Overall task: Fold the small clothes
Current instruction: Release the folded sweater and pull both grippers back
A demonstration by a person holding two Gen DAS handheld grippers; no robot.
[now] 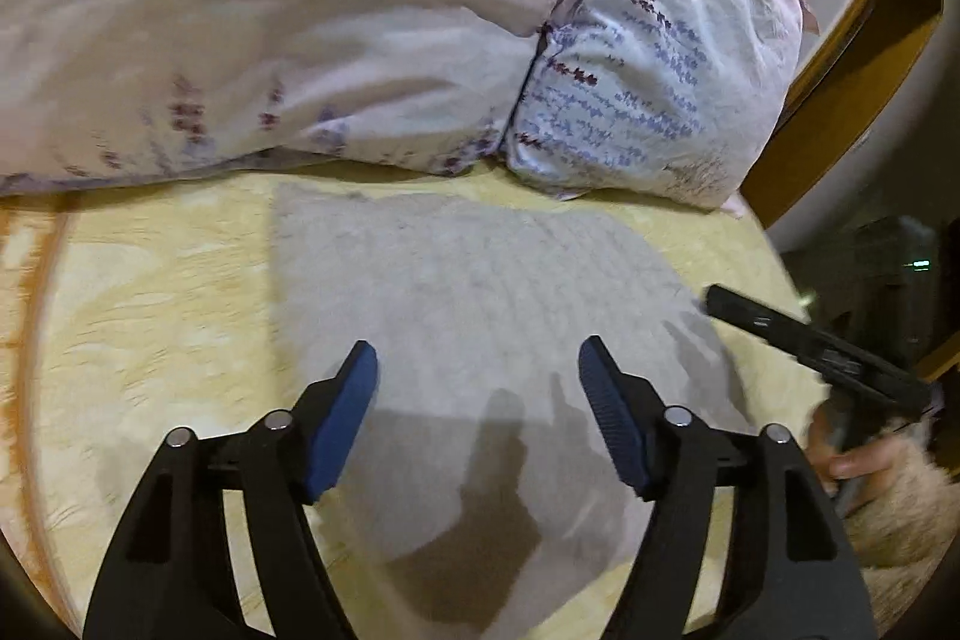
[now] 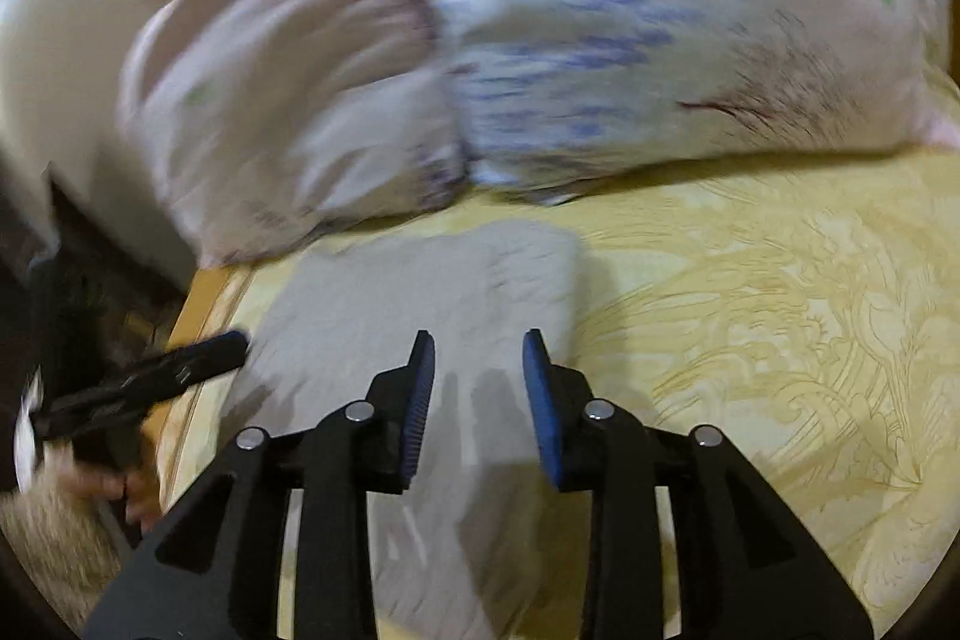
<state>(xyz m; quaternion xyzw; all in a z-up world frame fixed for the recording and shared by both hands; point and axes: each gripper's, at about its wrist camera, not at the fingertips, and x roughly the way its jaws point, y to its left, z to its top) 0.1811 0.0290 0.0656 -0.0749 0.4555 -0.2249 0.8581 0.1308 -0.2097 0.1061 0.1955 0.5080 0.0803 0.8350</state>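
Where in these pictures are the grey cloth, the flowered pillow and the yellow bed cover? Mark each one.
grey cloth (image 1: 468,280): left wrist view, its flat middle.
flowered pillow (image 1: 648,58): left wrist view, its blue-printed end.
yellow bed cover (image 2: 780,292): right wrist view, bare patterned part right of the cloth.

A grey knitted cloth garment with a soft, matt, finely ribbed surface lies on the yellow woven bed cover, whose raised leaf pattern has a faint sheen. At the cover's far edge sits a smooth, creased pale cotton pillow (printed with lavender sprigs). The matt black plastic left gripper has ridged blue rubbery pads and shiny metal pins.
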